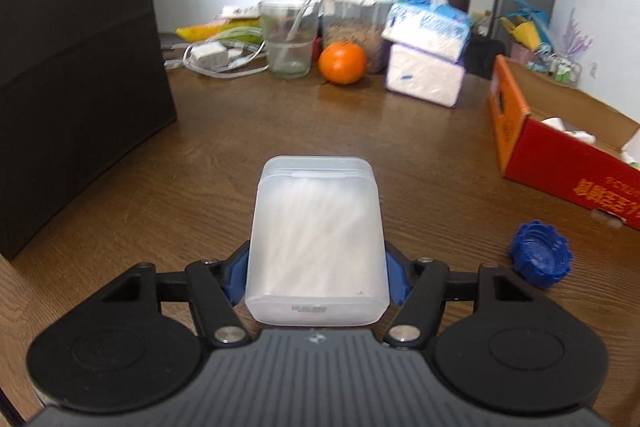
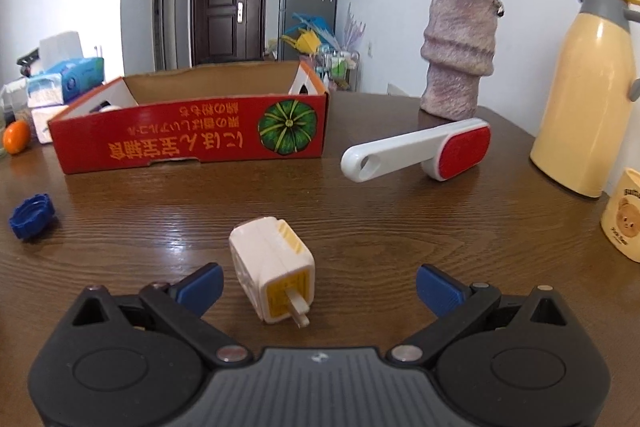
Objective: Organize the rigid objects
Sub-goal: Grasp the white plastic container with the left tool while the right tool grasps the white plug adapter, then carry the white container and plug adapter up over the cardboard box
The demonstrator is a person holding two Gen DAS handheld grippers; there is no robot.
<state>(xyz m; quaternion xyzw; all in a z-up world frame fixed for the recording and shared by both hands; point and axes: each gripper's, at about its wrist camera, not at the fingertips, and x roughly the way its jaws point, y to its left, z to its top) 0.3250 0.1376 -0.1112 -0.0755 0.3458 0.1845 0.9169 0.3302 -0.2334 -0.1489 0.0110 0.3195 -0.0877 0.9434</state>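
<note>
Your left gripper (image 1: 318,275) is clamped on the translucent plastic box (image 1: 318,243), low centre of its frame. Your right gripper (image 2: 318,287) stands wide open, the white plug adapter (image 2: 276,273) lying untouched between its pads. Farther up, the red cardboard box (image 2: 192,135) sits left of centre.

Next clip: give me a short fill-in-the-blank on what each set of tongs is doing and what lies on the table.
1. The left tongs are shut on a frosted plastic ____.
2. The right tongs stand ____, with a white and yellow plug adapter lying between the pads.
3. The loose bottle cap on the table is ____ in colour.
4. The red cardboard box shows a printed green ____.

Missing words: box; open; blue; pumpkin
</note>
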